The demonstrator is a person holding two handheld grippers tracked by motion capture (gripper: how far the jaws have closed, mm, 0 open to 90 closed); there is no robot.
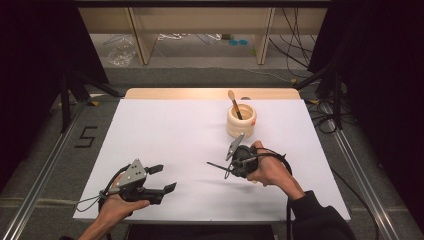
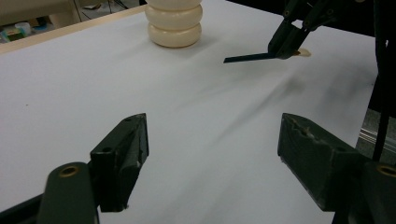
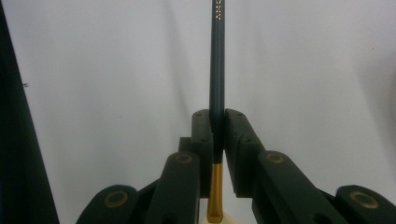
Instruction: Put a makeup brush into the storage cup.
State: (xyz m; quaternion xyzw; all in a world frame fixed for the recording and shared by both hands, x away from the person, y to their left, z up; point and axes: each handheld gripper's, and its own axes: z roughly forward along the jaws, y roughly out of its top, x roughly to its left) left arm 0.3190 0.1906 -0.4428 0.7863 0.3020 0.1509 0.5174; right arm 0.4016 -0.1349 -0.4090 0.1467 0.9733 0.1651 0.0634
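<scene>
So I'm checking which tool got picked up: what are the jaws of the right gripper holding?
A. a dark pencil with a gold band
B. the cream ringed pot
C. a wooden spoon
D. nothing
A: the right gripper has its jaws shut on a dark pencil with a gold band, while the cream pot stands apart on the table.

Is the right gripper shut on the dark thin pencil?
Yes, shut: the right gripper pads press both sides of the dark thin pencil.
</scene>
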